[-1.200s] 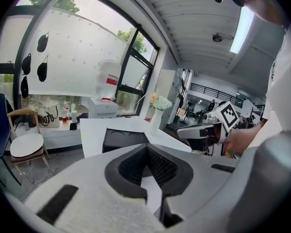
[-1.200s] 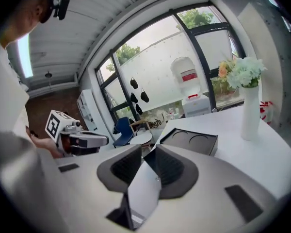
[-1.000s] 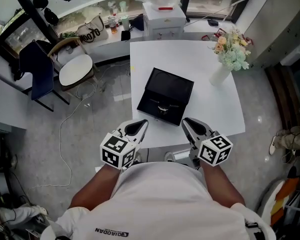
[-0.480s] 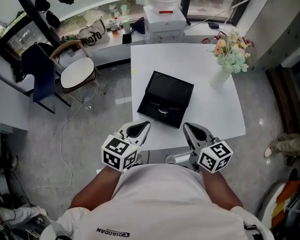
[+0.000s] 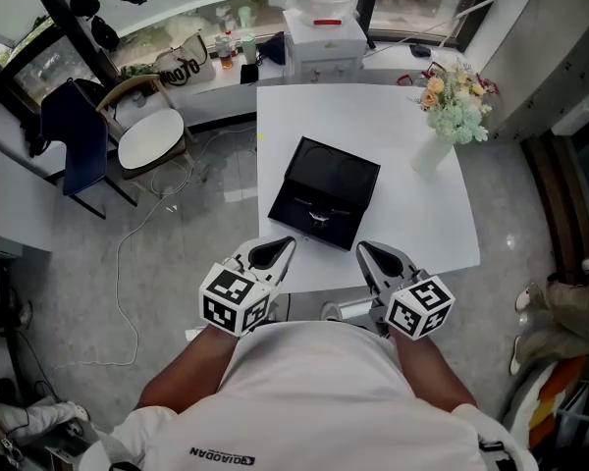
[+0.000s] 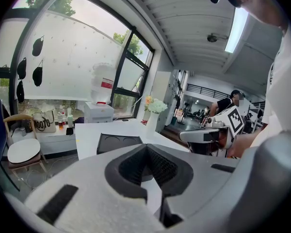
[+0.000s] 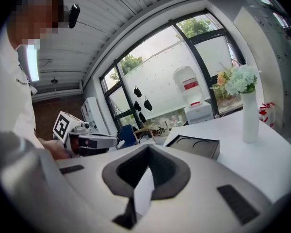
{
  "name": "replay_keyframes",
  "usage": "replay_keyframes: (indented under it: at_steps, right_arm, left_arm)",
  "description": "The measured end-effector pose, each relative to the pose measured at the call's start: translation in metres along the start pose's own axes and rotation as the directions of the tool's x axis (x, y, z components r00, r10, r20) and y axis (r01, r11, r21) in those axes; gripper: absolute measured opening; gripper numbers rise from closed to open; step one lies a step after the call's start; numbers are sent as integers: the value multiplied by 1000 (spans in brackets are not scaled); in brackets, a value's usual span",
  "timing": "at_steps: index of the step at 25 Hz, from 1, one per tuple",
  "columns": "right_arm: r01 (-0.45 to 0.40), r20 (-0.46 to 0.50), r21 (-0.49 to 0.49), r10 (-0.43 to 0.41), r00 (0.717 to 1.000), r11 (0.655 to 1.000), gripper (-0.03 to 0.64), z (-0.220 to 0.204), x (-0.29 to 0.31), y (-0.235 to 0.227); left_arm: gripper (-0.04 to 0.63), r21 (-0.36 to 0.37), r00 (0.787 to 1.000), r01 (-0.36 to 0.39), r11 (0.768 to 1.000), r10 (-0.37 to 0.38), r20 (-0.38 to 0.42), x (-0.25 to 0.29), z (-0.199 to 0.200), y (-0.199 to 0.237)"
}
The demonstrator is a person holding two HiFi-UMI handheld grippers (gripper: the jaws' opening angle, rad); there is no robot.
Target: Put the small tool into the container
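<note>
— So, what are the left tongs (image 5: 280, 246) doing?
— Hanging just off the near edge of the white square bench (image 5: 373, 126), jaws pressing together on nothing. I'd guess they are resting there because nothing is left to carry.
— And the tool?
— A small silvery piece (image 5: 319, 215) is lying inside the open black rectangular case (image 5: 339, 180), toward its near side. It is too small to name for certain, but it is sitting in the container, so the job is looking done.
— The right tongs (image 5: 365, 248)?
— Mirroring the left ones: hovering by the bench edge, jaws together, empty, apart from the case.
— The white vase of pale flowers (image 5: 432, 148)?
— Standing toward the right edge, well apart from the case, probably to keep out of the way.
— Anything differing from a second ago?
— The right jaws were standing partly apart then and are now closed. Both tongs are staying almost where they were, and the case isn't shifting.
</note>
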State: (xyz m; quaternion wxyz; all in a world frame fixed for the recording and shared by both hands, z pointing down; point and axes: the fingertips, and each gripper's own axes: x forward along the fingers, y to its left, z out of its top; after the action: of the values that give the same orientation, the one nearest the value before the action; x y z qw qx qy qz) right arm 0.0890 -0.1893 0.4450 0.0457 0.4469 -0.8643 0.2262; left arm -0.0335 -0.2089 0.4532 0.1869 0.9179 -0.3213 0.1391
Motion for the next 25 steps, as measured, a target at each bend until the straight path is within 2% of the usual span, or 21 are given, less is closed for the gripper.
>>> replay_keyframes:
  at_steps: [25]
  right_arm:
    - [-21,-39,-37,20,999,999,5,-10,4,10]
  left_arm:
    - [9,5,1000,-9,1000,9,-4,-7,-5,-1]
